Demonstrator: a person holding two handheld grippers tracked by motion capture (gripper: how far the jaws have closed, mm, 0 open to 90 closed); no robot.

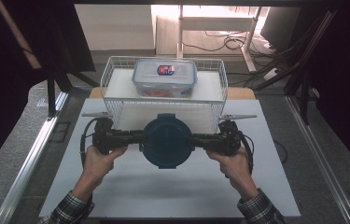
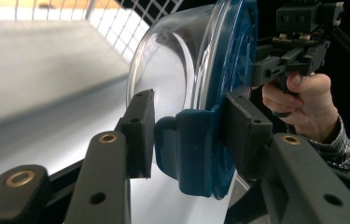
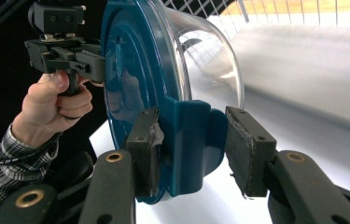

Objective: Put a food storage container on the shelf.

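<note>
Two grippers share one load: a round clear container with a dark blue lid (image 1: pixel 167 140), held between them above the white table (image 1: pixel 130 196), just in front of the wire basket (image 1: pixel 116 74). Nearest, both hands grip the tool handles, plaid sleeves at the bottom edge. Left gripper (image 1: pixel 137 136) clamps the lid's left latch tab; in its own view one pad sits against the lid face, the other close to the tab (image 2: pixel 186 149), a thin gap possibly left on that side. Right gripper (image 1: pixel 198 138) mirrors this on the right tab (image 3: pixel 193 140), lid-side pad pressed, outer pad standing slightly off. Jaws are part-closed on those tabs, not on the bowl.

Risk, as a judgement: grip rests on latch flaps only, so a flap could flip open or slip, and the bowl would tilt or drop. Uneven hand motion would twist it.

Farther back, a rectangular lidded box (image 1: pixel 164 77) already sits in the basket, so room for the round one looks tight, and it may catch the rim.
</note>
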